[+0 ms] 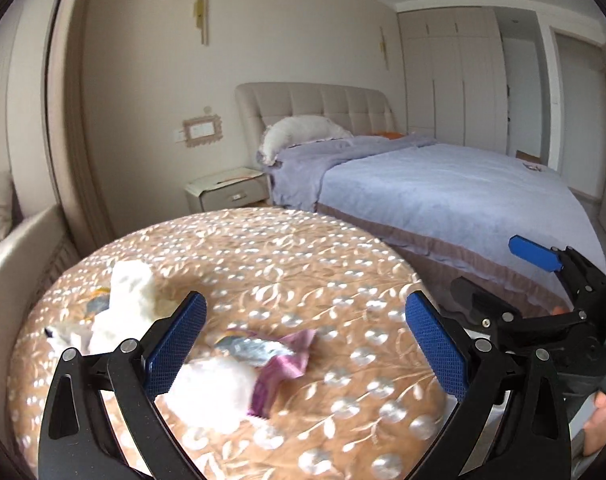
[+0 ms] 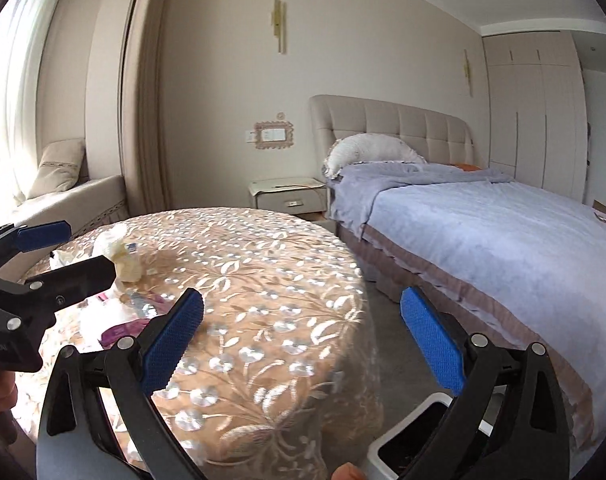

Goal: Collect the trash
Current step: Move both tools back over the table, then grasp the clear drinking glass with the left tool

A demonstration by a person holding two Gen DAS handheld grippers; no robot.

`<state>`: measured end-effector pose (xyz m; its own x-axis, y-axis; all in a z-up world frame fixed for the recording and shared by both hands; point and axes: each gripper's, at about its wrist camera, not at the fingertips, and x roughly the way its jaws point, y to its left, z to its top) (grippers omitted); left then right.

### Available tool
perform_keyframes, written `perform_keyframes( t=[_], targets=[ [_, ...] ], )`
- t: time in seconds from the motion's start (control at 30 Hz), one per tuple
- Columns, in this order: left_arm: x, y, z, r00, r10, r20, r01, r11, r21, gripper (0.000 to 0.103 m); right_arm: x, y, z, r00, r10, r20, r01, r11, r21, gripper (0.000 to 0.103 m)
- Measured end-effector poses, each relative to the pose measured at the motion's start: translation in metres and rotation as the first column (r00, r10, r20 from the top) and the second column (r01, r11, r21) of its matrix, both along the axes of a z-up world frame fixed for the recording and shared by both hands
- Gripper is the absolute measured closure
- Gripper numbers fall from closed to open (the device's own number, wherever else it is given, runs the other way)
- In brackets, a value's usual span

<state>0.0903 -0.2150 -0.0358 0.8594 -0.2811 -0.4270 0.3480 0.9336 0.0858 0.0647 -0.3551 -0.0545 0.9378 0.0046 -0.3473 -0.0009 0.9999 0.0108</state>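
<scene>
Trash lies on a round table (image 1: 303, 252) with a tan floral cloth. A purple and silver wrapper (image 1: 279, 360) and a white crumpled tissue (image 1: 215, 388) lie between my left gripper's open fingers. More white tissue (image 1: 131, 292) lies at the table's left. My left gripper (image 1: 303, 340) is open and empty just above the wrapper. My right gripper (image 2: 303, 340) is open and empty over the table's right edge (image 2: 343, 280). A white trash bin with a dark liner (image 2: 415, 436) stands on the floor under the right gripper. The tissue pile also shows in the right wrist view (image 2: 123, 256).
A bed with a lilac cover (image 2: 483, 232) runs along the right. A nightstand (image 2: 291, 196) stands by the headboard. A window seat with a cushion (image 2: 59, 176) is at the left. The right gripper shows in the left wrist view (image 1: 539, 256).
</scene>
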Motion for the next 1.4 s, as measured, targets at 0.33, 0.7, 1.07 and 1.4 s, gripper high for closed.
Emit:
perform_keyframes(
  t=[0.33, 0.7, 1.07, 1.4],
  targets=[
    [0.016, 0.135, -0.048, 0.968, 0.16, -0.194, -0.175, 0.983, -0.062, 0.005, 0.016, 0.096, 0.015, 0.99, 0.144, -0.012, -0.144, 0.985, -0.096, 0.005],
    [0.049, 0.156, -0.083, 0.935, 0.14, -0.325, -0.151, 0.988, -0.011, 0.011, 0.044, 0.136, 0.004, 0.981, 0.175, -0.08, -0.184, 0.977, -0.112, 0.005],
    [0.069, 0.136, -0.105, 0.909, 0.033, -0.416, -0.012, 0.999, 0.053, 0.081, 0.069, 0.137, -0.009, 0.975, 0.173, -0.138, -0.184, 0.98, -0.069, 0.005],
    [0.059, 0.15, -0.078, 0.936, 0.087, -0.34, -0.085, 0.996, 0.02, 0.081, 0.078, 0.151, -0.022, 0.926, 0.307, -0.219, -0.316, 0.949, -0.007, 0.005]
  ],
)
